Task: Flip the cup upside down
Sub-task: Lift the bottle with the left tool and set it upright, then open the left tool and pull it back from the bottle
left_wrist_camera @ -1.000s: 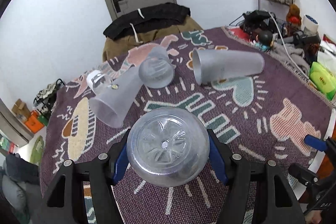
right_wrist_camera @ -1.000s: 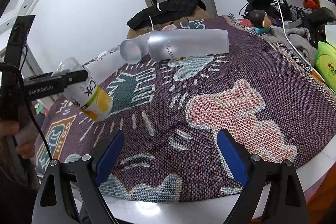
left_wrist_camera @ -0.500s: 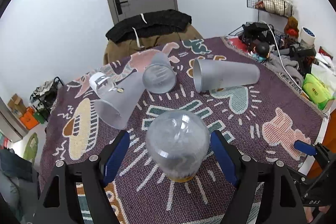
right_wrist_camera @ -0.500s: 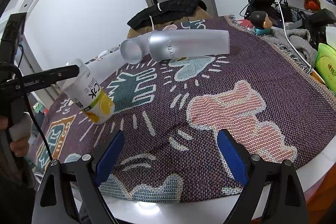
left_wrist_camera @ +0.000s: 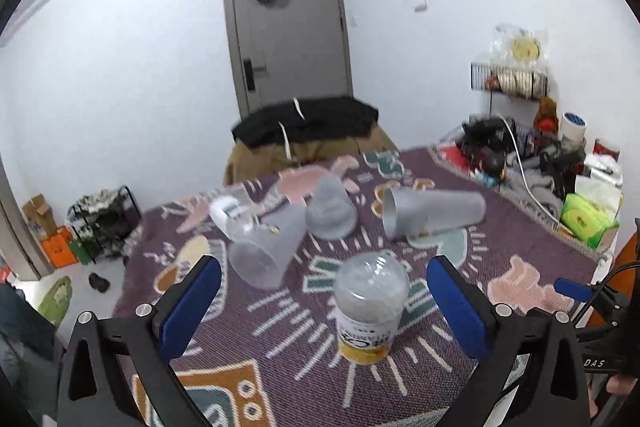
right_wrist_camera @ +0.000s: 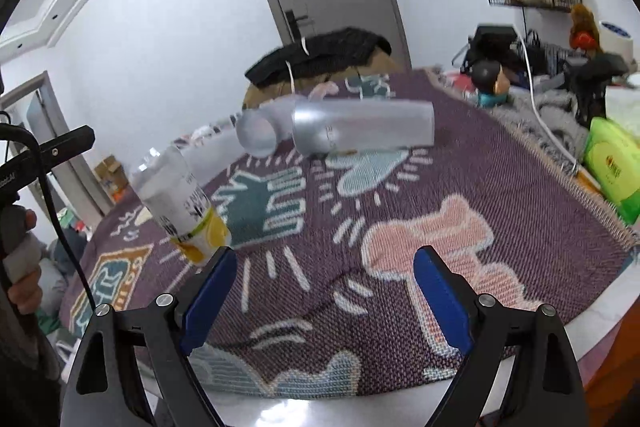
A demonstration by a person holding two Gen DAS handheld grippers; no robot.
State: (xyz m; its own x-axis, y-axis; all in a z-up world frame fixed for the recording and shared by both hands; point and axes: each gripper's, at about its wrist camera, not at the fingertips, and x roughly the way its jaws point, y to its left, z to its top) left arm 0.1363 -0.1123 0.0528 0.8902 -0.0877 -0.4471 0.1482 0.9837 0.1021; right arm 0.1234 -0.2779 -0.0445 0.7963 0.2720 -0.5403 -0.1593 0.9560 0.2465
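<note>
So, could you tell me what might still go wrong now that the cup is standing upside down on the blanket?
The upturned cup stands on a soft woven blanket and looks tilted in the right wrist view, so it may topple. The open left gripper flanks it closely; a sideways drift could knock it. Three frosted cups, like this one, lie on their sides and could roll.
</note>
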